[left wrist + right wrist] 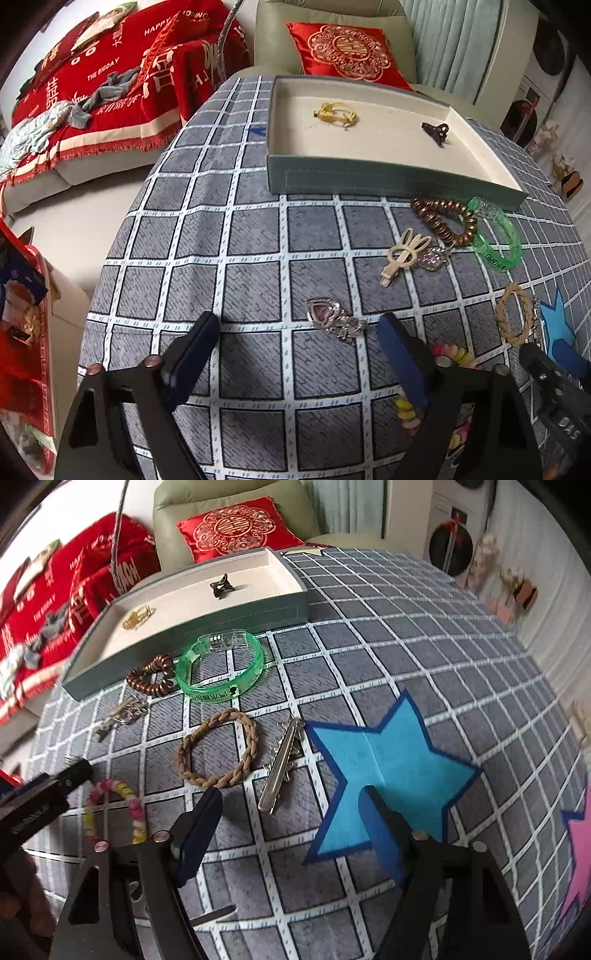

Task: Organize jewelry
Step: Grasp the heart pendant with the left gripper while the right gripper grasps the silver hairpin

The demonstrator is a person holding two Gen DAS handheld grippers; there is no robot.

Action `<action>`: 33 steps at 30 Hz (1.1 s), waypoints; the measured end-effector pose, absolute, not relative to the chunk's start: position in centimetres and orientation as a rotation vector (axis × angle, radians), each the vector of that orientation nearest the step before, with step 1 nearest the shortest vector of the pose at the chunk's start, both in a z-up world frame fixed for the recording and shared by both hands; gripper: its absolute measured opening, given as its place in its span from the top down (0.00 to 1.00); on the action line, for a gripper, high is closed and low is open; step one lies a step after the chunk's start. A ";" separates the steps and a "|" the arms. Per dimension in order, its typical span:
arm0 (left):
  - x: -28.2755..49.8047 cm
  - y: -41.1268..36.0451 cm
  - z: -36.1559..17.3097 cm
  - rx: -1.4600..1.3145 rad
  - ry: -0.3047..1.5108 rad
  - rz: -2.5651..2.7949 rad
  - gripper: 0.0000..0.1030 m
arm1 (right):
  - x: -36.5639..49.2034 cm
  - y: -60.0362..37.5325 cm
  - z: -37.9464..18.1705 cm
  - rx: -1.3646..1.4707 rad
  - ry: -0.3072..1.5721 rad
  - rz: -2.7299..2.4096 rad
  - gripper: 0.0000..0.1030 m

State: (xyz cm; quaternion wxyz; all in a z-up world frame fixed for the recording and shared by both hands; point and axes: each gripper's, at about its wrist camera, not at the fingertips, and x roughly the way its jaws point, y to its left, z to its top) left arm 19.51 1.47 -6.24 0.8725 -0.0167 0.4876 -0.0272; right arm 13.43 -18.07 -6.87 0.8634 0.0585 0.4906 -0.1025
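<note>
My left gripper (298, 325) hangs open over the checked cloth, with a silver heart brooch (325, 314) lying between its fingertips, untouched. My right gripper (291, 797) is open too. A long silver hair clip (280, 768) lies just ahead, between its fingers, with a braided tan ring (218, 753) to its left. The teal tray (369, 177) at the back holds a yellow bracelet (336, 112) and a black claw clip (436, 131). In front of the tray lie a brown spiral hair tie (443, 221), a green bangle (498, 236) and a cream rabbit clip (402, 254).
A pastel bead bracelet (110, 812) lies between the two grippers. A blue paper star (399, 768) and a pink star (576, 849) are stuck on the cloth to the right. Behind the table stand a sofa with a red cushion (343, 51) and a red blanket (110, 85).
</note>
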 end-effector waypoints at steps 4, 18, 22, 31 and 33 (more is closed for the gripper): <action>19.3 0.8 -5.8 -0.011 0.995 -0.095 0.36 | 13.5 -17.8 -6.7 0.103 1.019 -0.196 0.39; 18.5 2.5 -4.7 -0.120 0.973 -0.255 0.57 | 12.0 -19.8 -6.0 0.212 0.975 -0.120 0.89; 17.5 2.9 -3.6 -0.122 0.945 -0.276 0.57 | 10.9 -21.1 -5.3 0.305 0.939 -0.077 0.89; 16.4 3.1 -0.7 -0.111 0.879 -0.313 0.57 | 9.5 -21.9 -2.8 0.352 0.874 -0.011 0.89; 16.3 3.1 0.1 -0.106 0.864 -0.319 0.57 | 9.4 -22.0 -2.2 0.353 0.861 -0.001 0.89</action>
